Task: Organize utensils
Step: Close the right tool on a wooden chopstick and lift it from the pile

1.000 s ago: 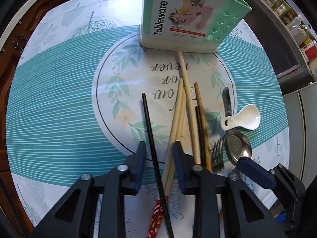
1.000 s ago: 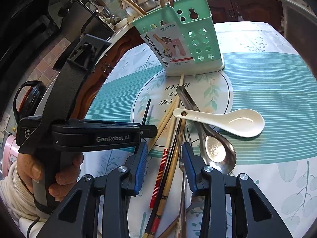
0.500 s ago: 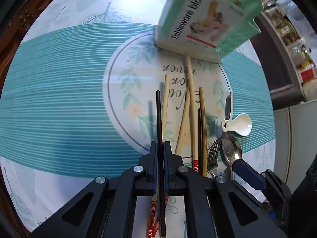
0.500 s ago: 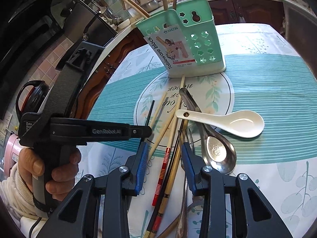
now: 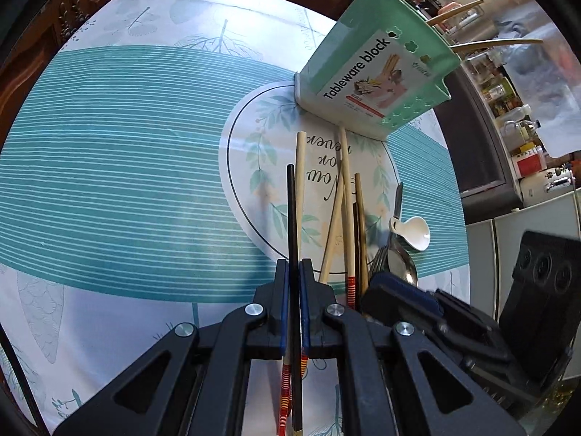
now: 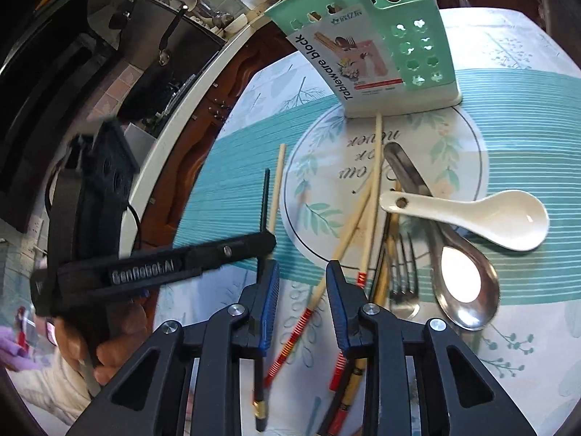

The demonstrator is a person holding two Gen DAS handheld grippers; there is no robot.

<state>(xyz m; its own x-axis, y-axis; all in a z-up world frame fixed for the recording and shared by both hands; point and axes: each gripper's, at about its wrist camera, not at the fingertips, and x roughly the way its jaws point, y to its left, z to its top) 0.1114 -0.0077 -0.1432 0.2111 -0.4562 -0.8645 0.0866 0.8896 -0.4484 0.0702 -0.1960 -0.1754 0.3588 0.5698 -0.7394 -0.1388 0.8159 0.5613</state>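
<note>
Lifted from the pile, black chopstick (image 5: 290,218) and pale chopstick (image 5: 300,181) sit clamped in left gripper (image 5: 294,272), bound for caddy (image 5: 374,72); right gripper (image 6: 301,276), jaws apart but closing, straddles another chopstick (image 6: 319,290).

Bright daylight; fisheye-bent edges, dark corners; motion blur at left edge.

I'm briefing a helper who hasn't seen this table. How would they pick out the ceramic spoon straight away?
Start at the mint-green utensil holder standing on the round print of the tablecloth. In the utensil pile in front of it, the ceramic spoon lies crosswise over the metal spoon. It alone is glossy white, with a hole in its handle.
</note>
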